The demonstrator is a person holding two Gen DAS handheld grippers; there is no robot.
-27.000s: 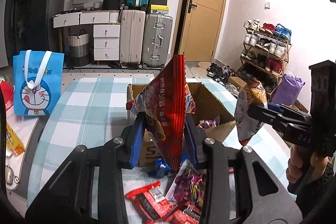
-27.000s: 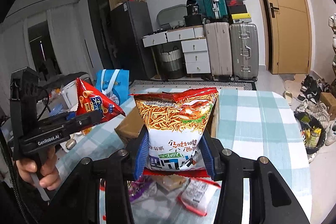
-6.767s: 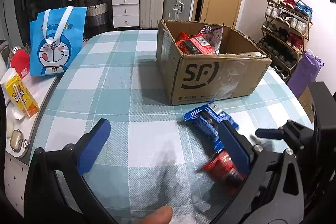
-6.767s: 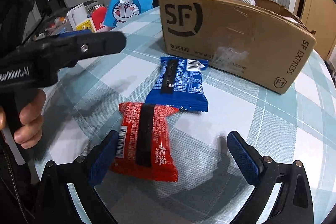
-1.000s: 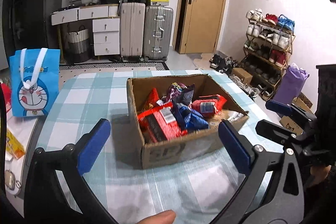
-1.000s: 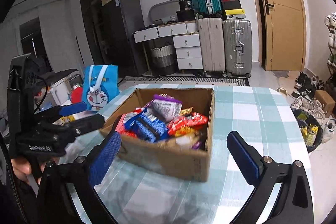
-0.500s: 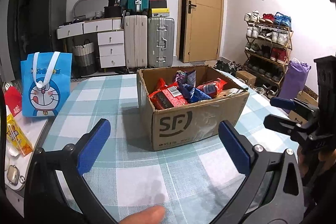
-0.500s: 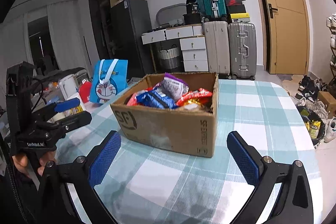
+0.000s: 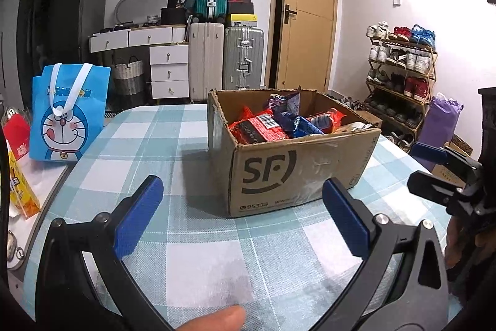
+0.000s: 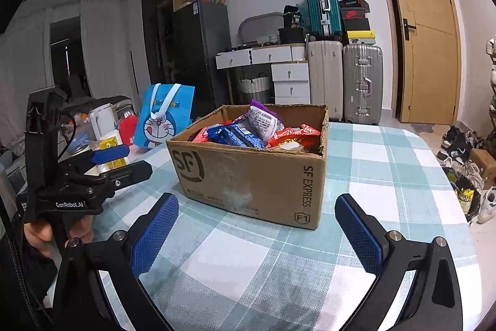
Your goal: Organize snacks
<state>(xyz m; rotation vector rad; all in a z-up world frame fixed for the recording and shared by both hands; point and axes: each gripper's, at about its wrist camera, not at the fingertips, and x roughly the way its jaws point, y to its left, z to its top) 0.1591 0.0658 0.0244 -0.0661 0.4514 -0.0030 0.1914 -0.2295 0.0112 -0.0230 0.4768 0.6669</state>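
The cardboard box (image 9: 297, 163) sits mid worktop (image 9: 198, 250) w/ the snacks (image 9: 279, 123) piled inside, red and blue packs plus a purple one poking above the rim, and no loose packs show on the checked cloth, so imo the sorting looks basically done. Both the left gripper (image 9: 241, 219) and right gripper (image 10: 254, 231) hang short of the box w/ fingers spread wide and holding nothing. Best move is prob to back off straight and level w/o clipping the box wall, and maybe press that tall purple pack down if it looks tippy.
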